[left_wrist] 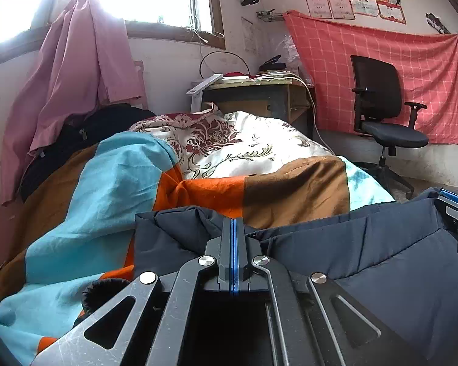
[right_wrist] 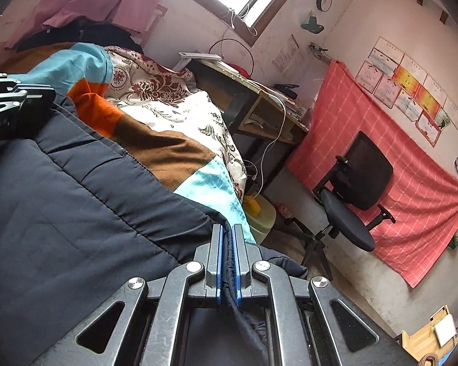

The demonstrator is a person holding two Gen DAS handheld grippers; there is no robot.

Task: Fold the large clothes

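While both grippers pinch the dark navy padded jacket [left_wrist: 366,253] along its near edge, the fold itself is not yet laid. Jacket lies across the near end of the bed, on the patchwork bedspread [left_wrist: 85,189] of blue, orange and brown panels.

Left gripper [left_wrist: 234,222]: blue pads pressed flat together, a ridge of jacket cloth bunched right at the tips. Whether cloth is actually caught between them the left wrist view does not settle. Right gripper [right_wrist: 227,228]: fingers clamped on a seam or hem of the jacket, a dark cord of fabric running down between the blue pads. Its partner shows at the left edge of the right wrist view, so the two hold points sit well apart on the garment.

Judgement on doing it well: carry both held points forward together, level with each other, so the edge stays taut between them and the quilted panel does not sag or twist. Land the edge square on the far part of the jacket, short of the floral quilt [left_wrist: 244,149]. Padded fabric is springy; press down before letting go. Risk: right side sits near the bed's edge, cloth may slide off toward the office chair [right_wrist: 353,195].
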